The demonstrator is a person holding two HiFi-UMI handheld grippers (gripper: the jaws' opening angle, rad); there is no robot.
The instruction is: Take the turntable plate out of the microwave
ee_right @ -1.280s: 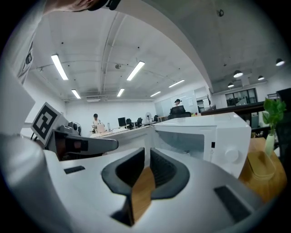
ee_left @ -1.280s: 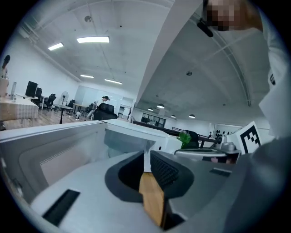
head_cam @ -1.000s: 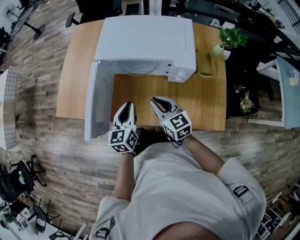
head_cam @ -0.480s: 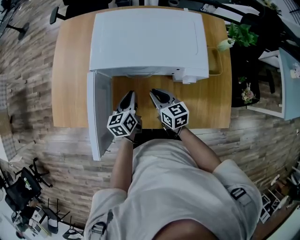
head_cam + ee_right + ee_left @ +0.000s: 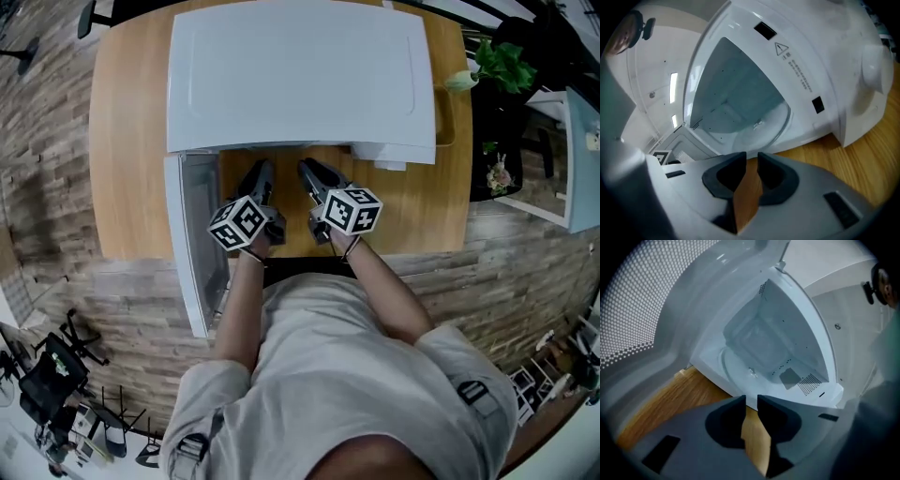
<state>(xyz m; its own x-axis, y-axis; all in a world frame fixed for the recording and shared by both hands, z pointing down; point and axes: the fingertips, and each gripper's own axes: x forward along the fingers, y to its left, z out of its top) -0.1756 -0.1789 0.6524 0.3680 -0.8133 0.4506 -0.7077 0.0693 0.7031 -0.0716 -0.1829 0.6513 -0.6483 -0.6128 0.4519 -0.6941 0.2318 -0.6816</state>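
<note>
Wooden counter (image 5: 131, 141); from overhead the microwave (image 5: 300, 75) roof hides its turntable plate (image 5: 740, 370). My left hand-held gripper (image 5: 260, 172) and right hand-held gripper (image 5: 307, 171): jaws just opening, empty.

Microwave (image 5: 300, 75) stood at 12 o'clock, door (image 5: 192, 234) open toward 8. Left gripper (image 5: 260, 172) and right gripper (image 5: 307, 172) faced its opening, jaws lately widening, empty.
</note>
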